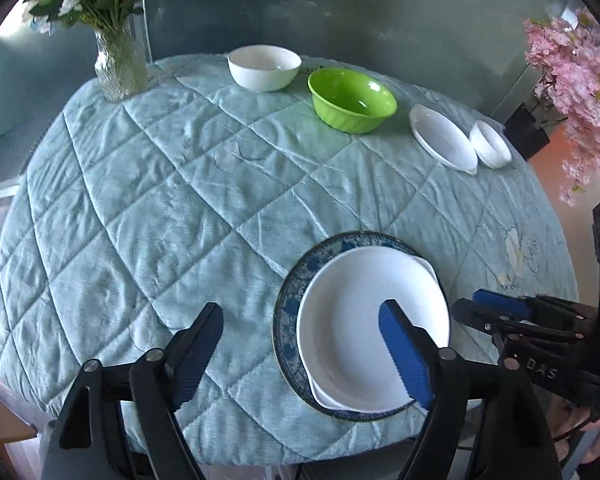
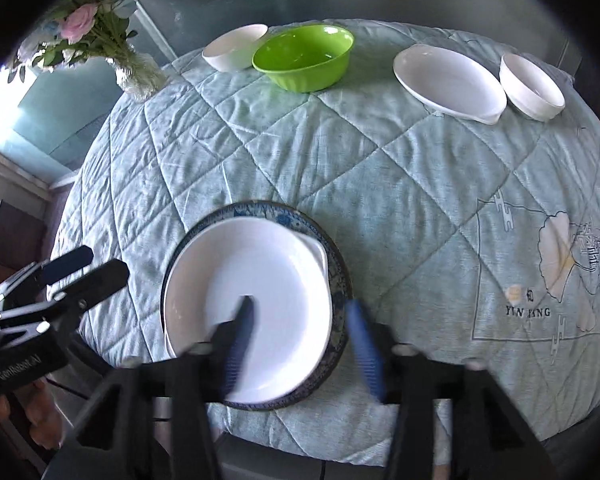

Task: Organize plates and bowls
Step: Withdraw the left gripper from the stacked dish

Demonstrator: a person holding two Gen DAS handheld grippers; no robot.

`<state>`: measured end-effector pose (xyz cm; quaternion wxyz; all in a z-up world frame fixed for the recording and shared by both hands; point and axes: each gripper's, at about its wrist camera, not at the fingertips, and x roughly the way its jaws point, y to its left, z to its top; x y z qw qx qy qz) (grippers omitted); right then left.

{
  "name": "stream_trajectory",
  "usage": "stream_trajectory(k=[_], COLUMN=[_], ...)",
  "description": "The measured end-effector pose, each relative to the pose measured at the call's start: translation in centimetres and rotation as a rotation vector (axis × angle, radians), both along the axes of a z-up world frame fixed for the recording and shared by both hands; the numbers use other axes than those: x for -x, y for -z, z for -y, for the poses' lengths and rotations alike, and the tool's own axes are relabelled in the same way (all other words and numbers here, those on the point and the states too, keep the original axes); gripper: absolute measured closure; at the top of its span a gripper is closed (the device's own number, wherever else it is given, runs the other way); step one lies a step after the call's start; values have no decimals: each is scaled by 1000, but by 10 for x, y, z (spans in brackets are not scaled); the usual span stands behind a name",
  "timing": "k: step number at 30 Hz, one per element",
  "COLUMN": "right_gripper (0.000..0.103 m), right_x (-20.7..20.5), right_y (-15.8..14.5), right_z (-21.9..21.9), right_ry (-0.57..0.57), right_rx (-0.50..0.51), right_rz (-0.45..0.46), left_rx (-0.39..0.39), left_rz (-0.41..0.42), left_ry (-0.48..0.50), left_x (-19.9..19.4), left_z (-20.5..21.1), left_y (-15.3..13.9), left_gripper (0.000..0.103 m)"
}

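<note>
A blue-patterned plate [image 1: 290, 304] [image 2: 336, 264] lies at the near edge of the table with white deep plates [image 1: 364, 300] [image 2: 268, 272] stacked in it. My left gripper [image 1: 300, 320] is open; its right finger hangs over the white plate and its left finger over the cloth. My right gripper [image 2: 300, 312] is open and blurred above the stack's right rim, pressing on nothing. At the far side stand a white bowl [image 1: 264, 66] [image 2: 234, 52], a green bowl [image 1: 352, 98] [image 2: 304, 56], a white oval dish [image 1: 442, 136] [image 2: 448, 80] and a small white bowl [image 1: 490, 144] [image 2: 532, 86].
A light blue quilted cloth [image 1: 160, 200] [image 2: 400, 168] covers the round table. A glass vase of flowers [image 1: 120, 64] [image 2: 140, 76] stands at the far left edge. Pink blossoms in a dark pot [image 1: 572, 80] stand beyond the right edge.
</note>
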<state>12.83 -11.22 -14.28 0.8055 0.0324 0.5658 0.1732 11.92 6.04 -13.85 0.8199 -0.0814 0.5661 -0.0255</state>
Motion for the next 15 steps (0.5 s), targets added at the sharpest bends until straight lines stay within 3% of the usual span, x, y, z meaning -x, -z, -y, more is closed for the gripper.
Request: stream_trajectory(k=[4, 7, 12, 15], right_gripper=[79, 89, 92, 92], right_x=[7, 13, 12, 11], right_y=[11, 19, 32, 33], right_z=[4, 3, -2, -1], right_ry=[-26, -32, -22, -16], right_rx=[-47, -69, -88, -88], right_rz=[-49, -83, -131, -127], left_rx=[28, 62, 96, 106], left_rz=[-47, -82, -128, -146], left_ry=[-27, -41, -45, -37], left_x=[4, 4, 3, 2], left_z=[-12, -18, -22, -21], left_y=[12, 27, 50, 58], left_gripper=[35, 35, 35, 45])
